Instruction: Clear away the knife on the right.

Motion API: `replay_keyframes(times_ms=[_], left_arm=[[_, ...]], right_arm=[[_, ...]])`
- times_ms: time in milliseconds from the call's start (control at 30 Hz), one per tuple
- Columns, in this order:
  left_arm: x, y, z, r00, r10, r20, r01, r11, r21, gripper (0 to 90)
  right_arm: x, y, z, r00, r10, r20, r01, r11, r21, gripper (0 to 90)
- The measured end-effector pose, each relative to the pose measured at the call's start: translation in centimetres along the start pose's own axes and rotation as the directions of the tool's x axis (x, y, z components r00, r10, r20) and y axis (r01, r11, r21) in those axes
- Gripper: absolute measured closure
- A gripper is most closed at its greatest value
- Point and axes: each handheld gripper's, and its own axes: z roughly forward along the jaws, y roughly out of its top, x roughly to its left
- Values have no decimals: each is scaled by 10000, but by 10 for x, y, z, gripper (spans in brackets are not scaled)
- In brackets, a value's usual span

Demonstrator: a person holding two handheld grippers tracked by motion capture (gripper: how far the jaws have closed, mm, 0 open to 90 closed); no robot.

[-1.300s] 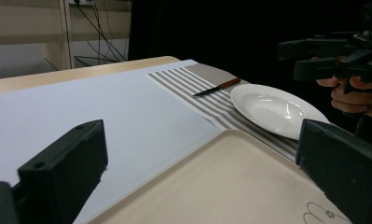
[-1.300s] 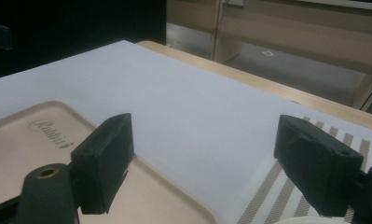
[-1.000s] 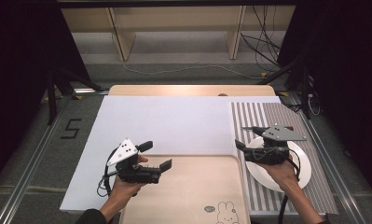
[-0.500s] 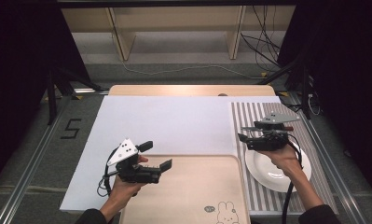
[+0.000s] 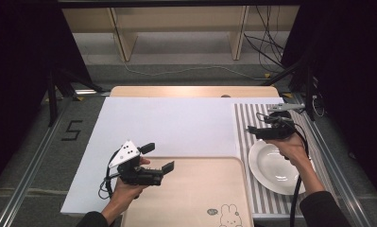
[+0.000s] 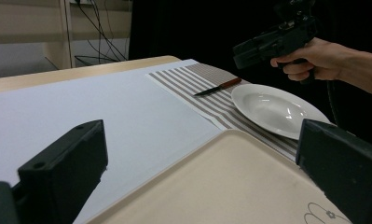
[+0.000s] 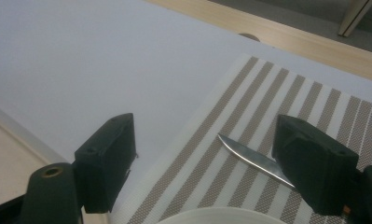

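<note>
hovering at seven o'clock on the white sheet (image 5: pixel 176 123), over the near-left corner of the beige tray (image 5: pixel 195 189) with its bunny print, left gripper (image 5: pixel 158 157) with jaws spread wide, holding nothing. further right, at four o'clock, a striped mat (image 5: pixel 245 142) carrying a white plate (image 5: pixel 273 168). just beyond the plate toward two o'clock, lying flat on the stripes, a small knife (image 6: pixel 218 87) with reddish-brown handle. above the mat by the plate's far rim, right gripper (image 7: pixel 202 154) held in a hand (image 5: pixel 290 149), jaws parted wide and empty, blade tip showing between them.
</note>
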Motion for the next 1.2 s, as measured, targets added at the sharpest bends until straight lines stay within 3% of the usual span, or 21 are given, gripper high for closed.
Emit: replay_keyframes(times_ms=[267, 500, 600, 667, 800, 867, 1033, 1200], left_arm=[[0, 0, 0, 10000, -11, -5, 11, 10000, 6, 21], [1, 0, 0, 10000, -31, -8, 31, 10000, 36, 21], [1, 0, 1, 10000, -32, 0, 32, 10000, 39, 21], [0, 0, 1, 10000, -49, 6, 49, 10000, 23, 21], [0, 0, 1, 10000, -53, 14, 53, 10000, 26, 21], [0, 0, 0, 10000, -68, 18, 68, 10000, 25, 21], [1, 0, 0, 10000, -57, 21, 56, 10000, 20, 21], [0, 0, 1, 10000, -62, 35, 62, 10000, 52, 21]], right_arm=[[-24, 5, 8, 9988, 389, 301, -402, 9982, 440, 239], [-46, 0, 21, 9953, 657, 712, -738, 9903, 1174, 240], [-50, 7, 23, 9934, 170, 1133, -373, 9830, 1798, 234], [-56, 14, 22, 9929, 240, 1168, -449, 9826, 1803, 243], [-67, 18, 24, 9897, 53, 1434, -408, 9683, 2463, 242], [-71, 17, 24, 9890, 140, 1475, -511, 9667, 2508, 244], [-90, 6, 34, 9839, 417, 1739, -954, 9447, 3136, 249], [-99, 1, 42, 9818, 623, 1794, -1226, 9295, 3478, 251]])
